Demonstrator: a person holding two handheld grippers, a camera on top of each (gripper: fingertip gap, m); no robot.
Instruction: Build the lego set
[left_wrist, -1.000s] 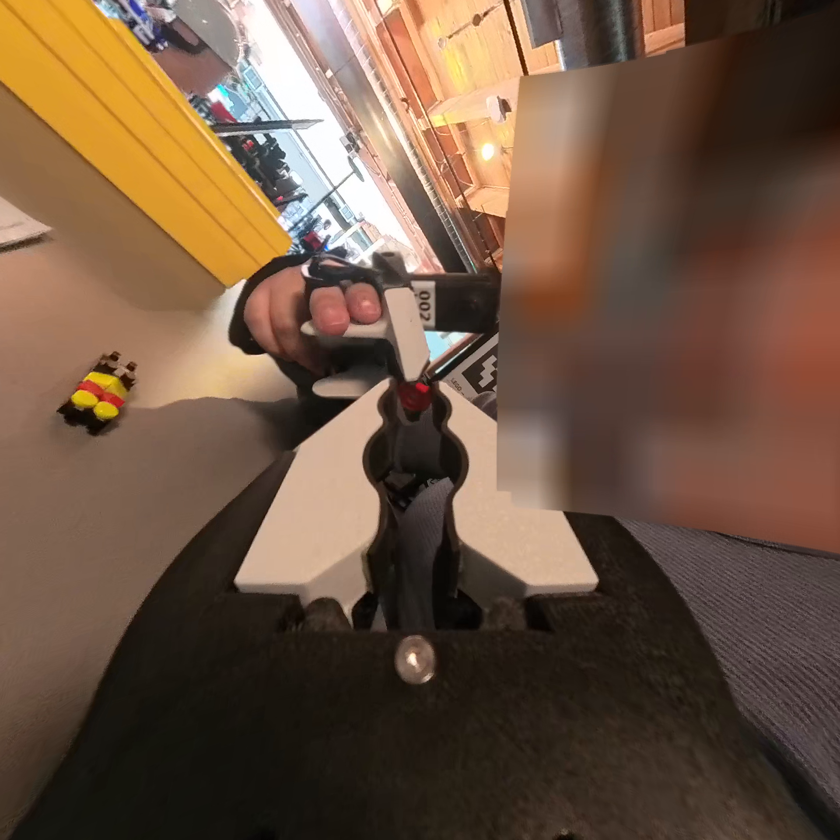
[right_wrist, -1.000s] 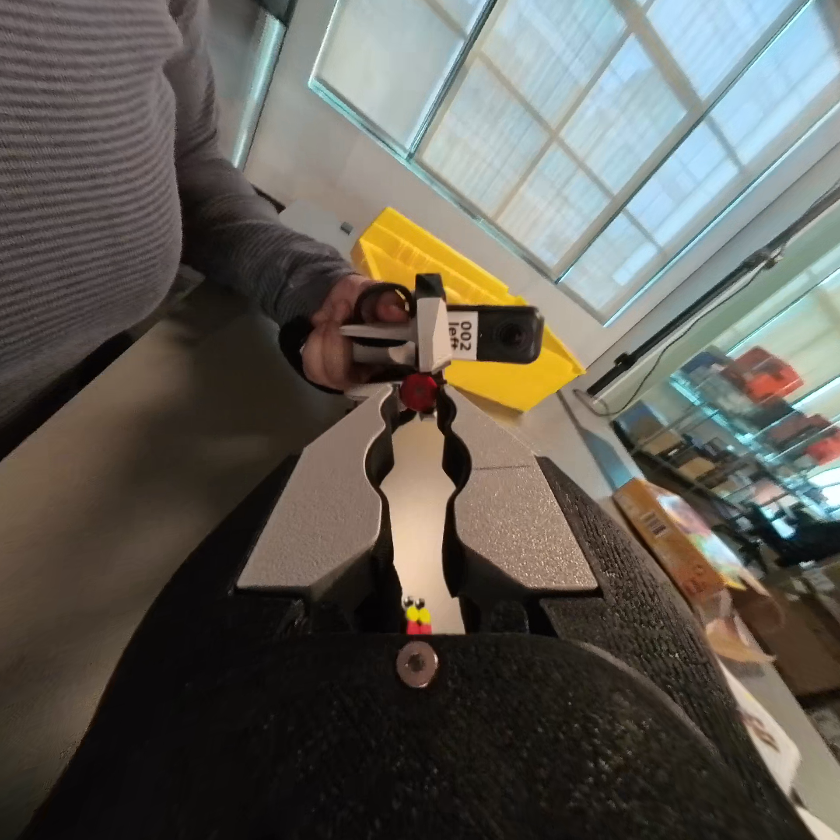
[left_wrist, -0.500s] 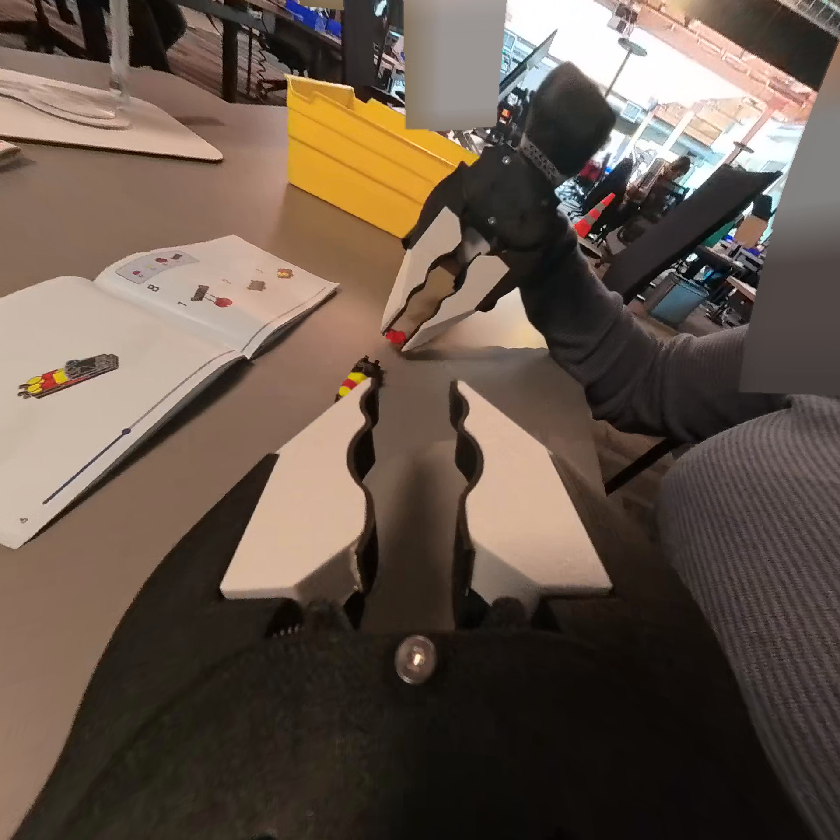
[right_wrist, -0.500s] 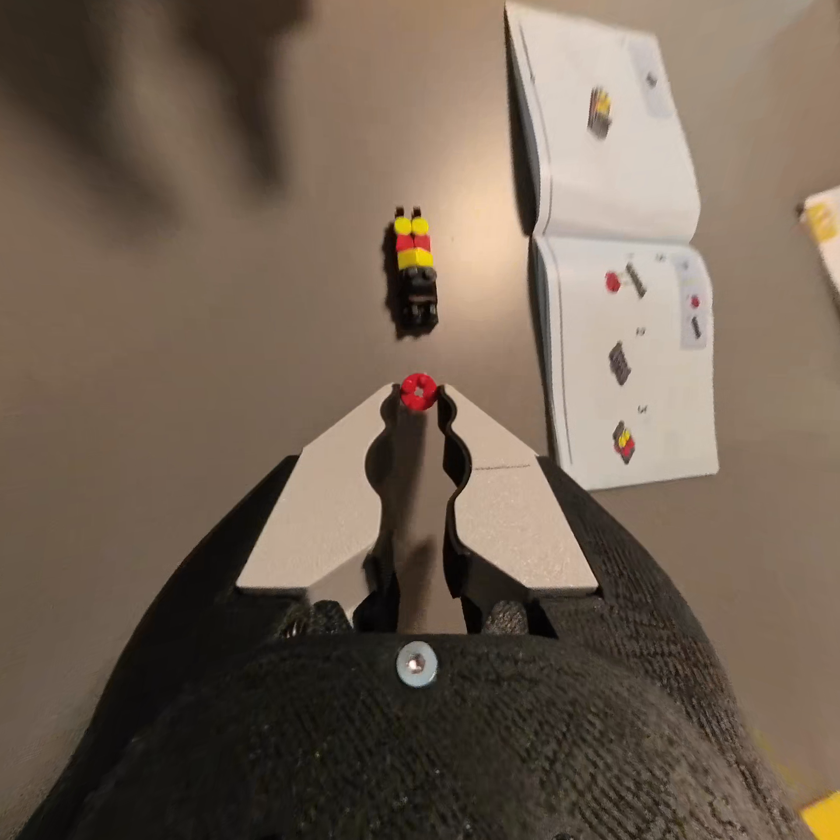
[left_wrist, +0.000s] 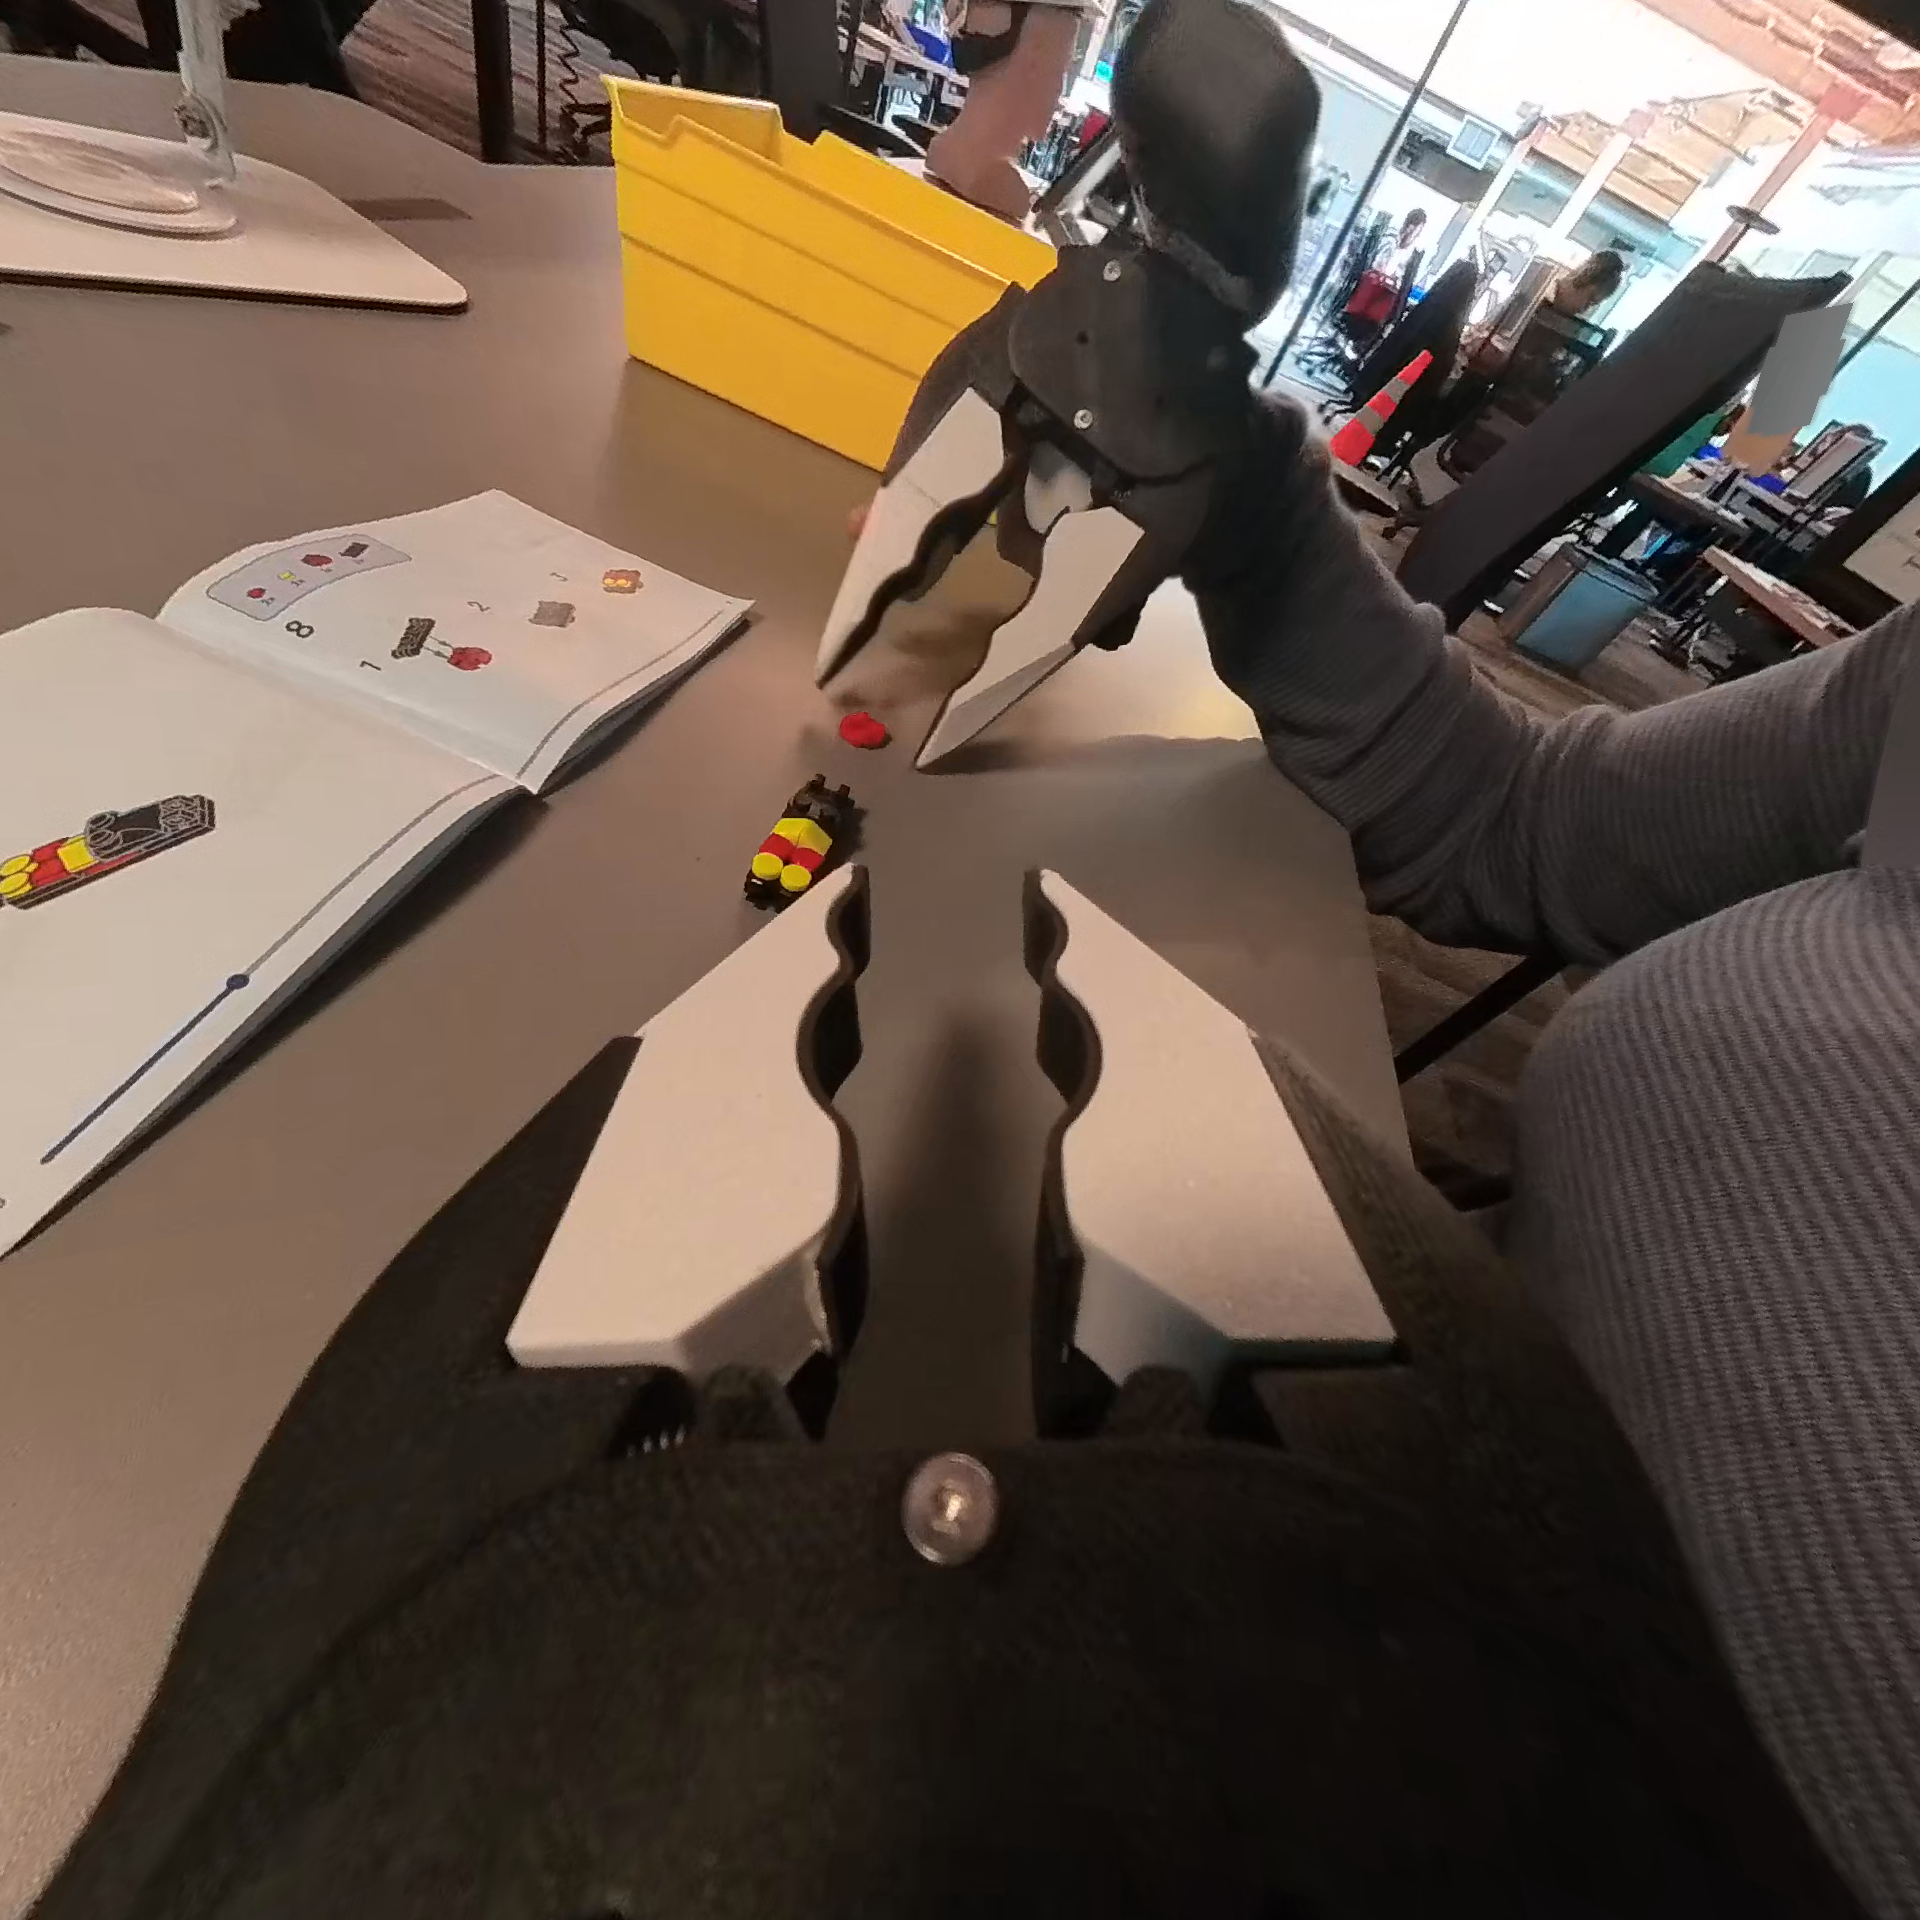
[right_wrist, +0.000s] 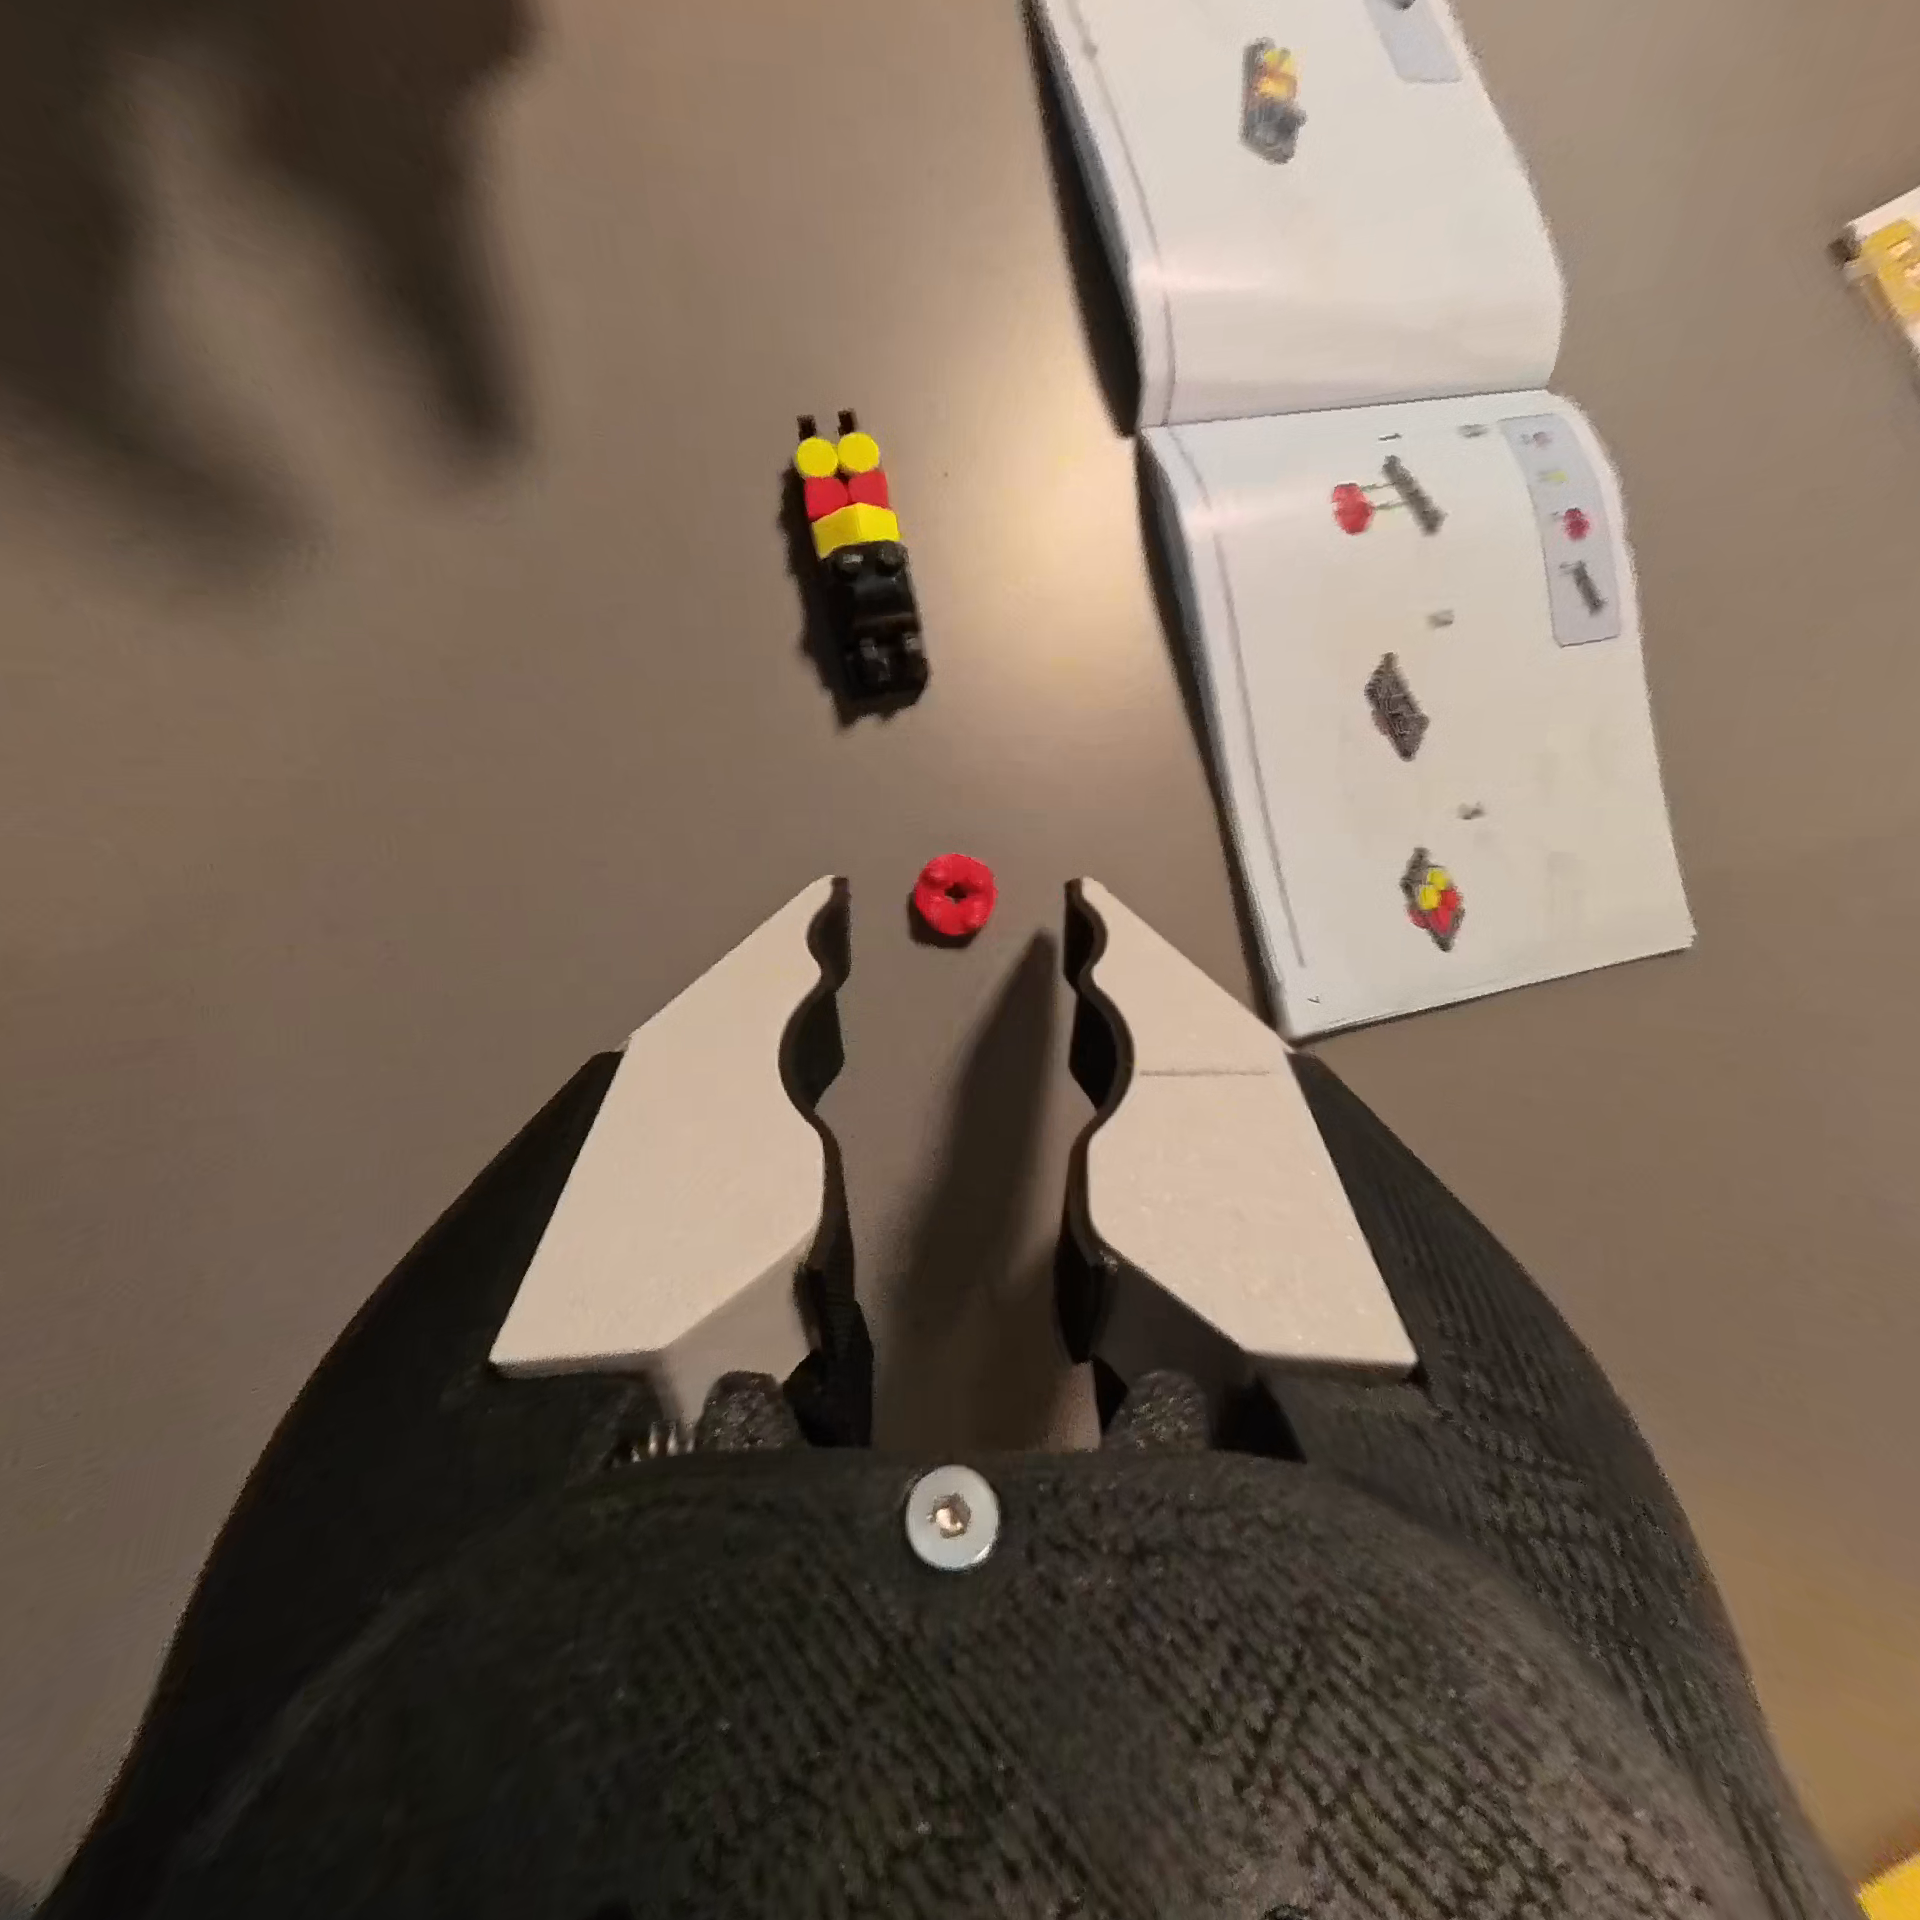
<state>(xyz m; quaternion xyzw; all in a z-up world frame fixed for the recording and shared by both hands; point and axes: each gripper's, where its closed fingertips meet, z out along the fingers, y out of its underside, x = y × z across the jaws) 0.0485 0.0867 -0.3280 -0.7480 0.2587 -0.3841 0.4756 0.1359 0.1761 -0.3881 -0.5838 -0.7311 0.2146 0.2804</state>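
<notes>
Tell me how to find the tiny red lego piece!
Look at the open instruction booklet on the grey table. Beside it lies a black, yellow and red lego build, and the red round piece sits alone near that, between the right gripper tips. It is all red and flower-shaped.

An open instruction booklet (left_wrist: 260, 748) runs off the left wrist view's edge at nine o'clock, hiding part of its near page. In the right wrist view its drawings (right_wrist: 1392, 707) are smeared by blur. A yellow item (right_wrist: 1886, 275) at two o'clock there is cut off, unidentifiable. Background people (left_wrist: 1579, 281) are too small to make out.
</notes>
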